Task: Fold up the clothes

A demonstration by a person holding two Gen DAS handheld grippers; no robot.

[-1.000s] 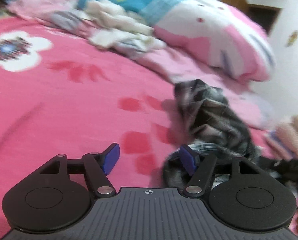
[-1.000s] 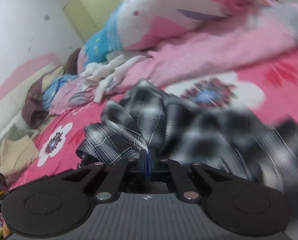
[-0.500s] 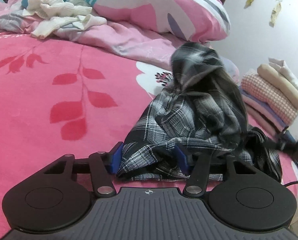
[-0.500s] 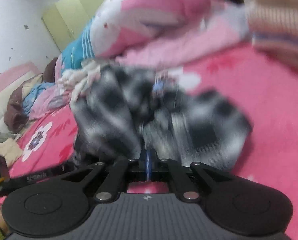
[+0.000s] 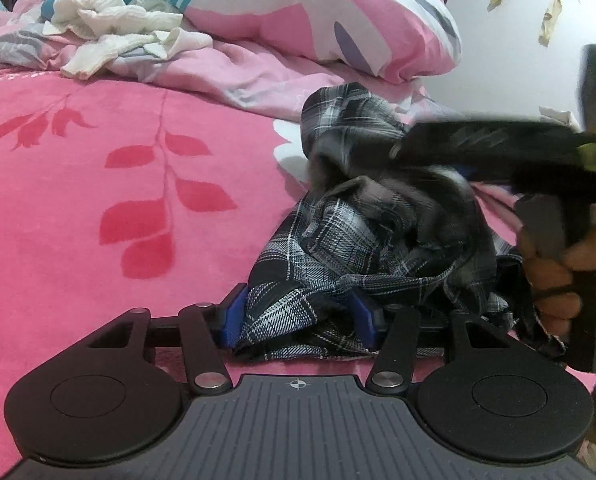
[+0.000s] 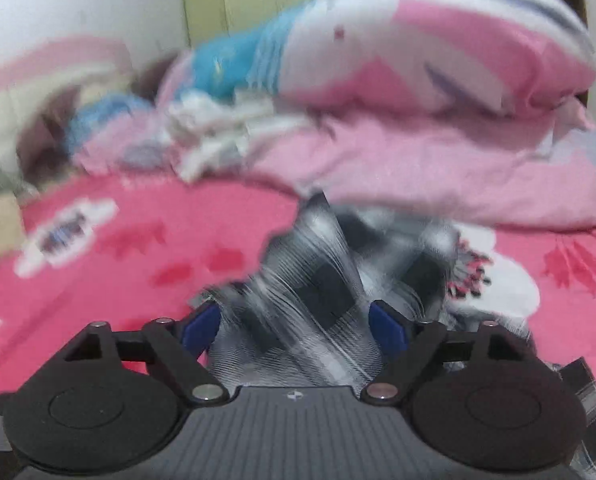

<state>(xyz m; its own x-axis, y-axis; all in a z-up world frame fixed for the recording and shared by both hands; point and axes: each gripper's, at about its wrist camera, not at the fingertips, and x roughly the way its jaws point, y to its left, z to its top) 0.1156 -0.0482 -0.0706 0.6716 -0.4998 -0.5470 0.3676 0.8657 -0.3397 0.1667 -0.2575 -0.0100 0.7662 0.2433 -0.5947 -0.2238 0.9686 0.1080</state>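
A black-and-white plaid shirt (image 5: 362,232) lies crumpled on the pink flowered bedspread (image 5: 98,184). My left gripper (image 5: 298,316) is low at the shirt's near edge. Its blue pads (image 5: 232,314) stand wide apart with a fold of plaid cloth filling the gap, so it is open. My right gripper (image 6: 294,328) is open too, and the blurred shirt (image 6: 322,280) lies between and beyond its fingers. In the left wrist view the right gripper (image 5: 478,148) is a dark blur over the shirt's far side, held by a hand (image 5: 554,276).
A big pink, white and blue pillow (image 5: 298,12) and a rumpled pink quilt (image 5: 226,72) lie along the back of the bed. White clothes (image 5: 114,28) are heaped on the quilt. A white wall (image 5: 510,64) rises at the right.
The right gripper, shut on the shirt in both earlier frames, now stands open with the shirt dropped on the bed. The left gripper moved in around the shirt's near edge.
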